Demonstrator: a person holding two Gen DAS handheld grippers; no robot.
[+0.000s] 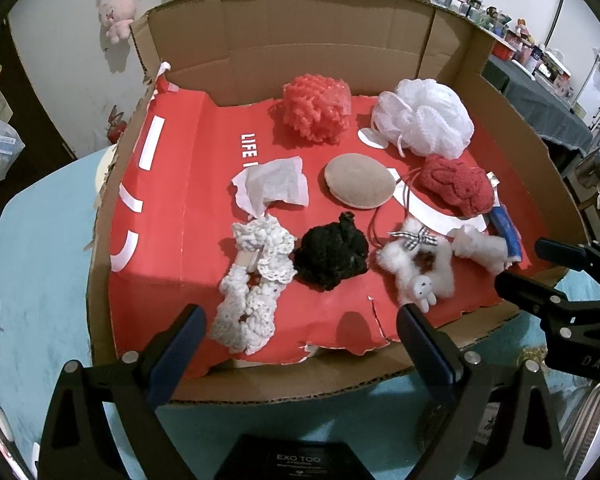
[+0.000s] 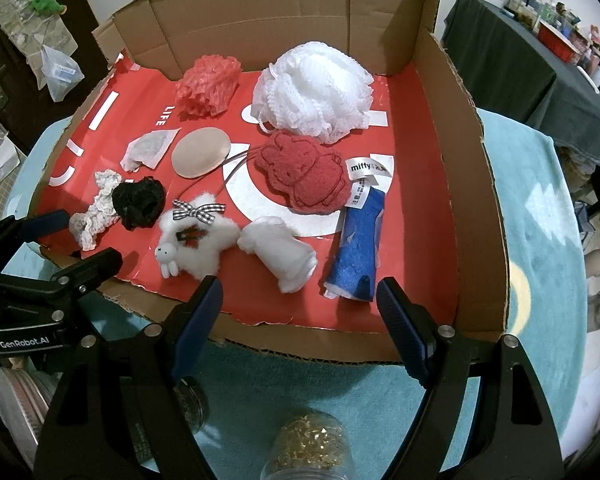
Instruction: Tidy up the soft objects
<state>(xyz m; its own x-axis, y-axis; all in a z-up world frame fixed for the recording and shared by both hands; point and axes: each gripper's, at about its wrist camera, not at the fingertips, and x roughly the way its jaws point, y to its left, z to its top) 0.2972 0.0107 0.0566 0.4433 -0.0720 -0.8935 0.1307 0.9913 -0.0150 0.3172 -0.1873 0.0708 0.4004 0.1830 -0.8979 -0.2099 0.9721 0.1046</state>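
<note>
Soft objects lie on red paper in a cardboard box: a coral puff, a white mesh puff, a beige pad, a red plush pouch, a black scrunchie, a white lace scrunchie, a fluffy bunny scrunchie, a white roll and a blue roll. My left gripper and right gripper are open and empty at the box's front edge.
The box stands on a teal cloth. A jar of gold bits sits under the right gripper. A crumpled tissue lies in the box. A dark-covered table with clutter stands at the back right.
</note>
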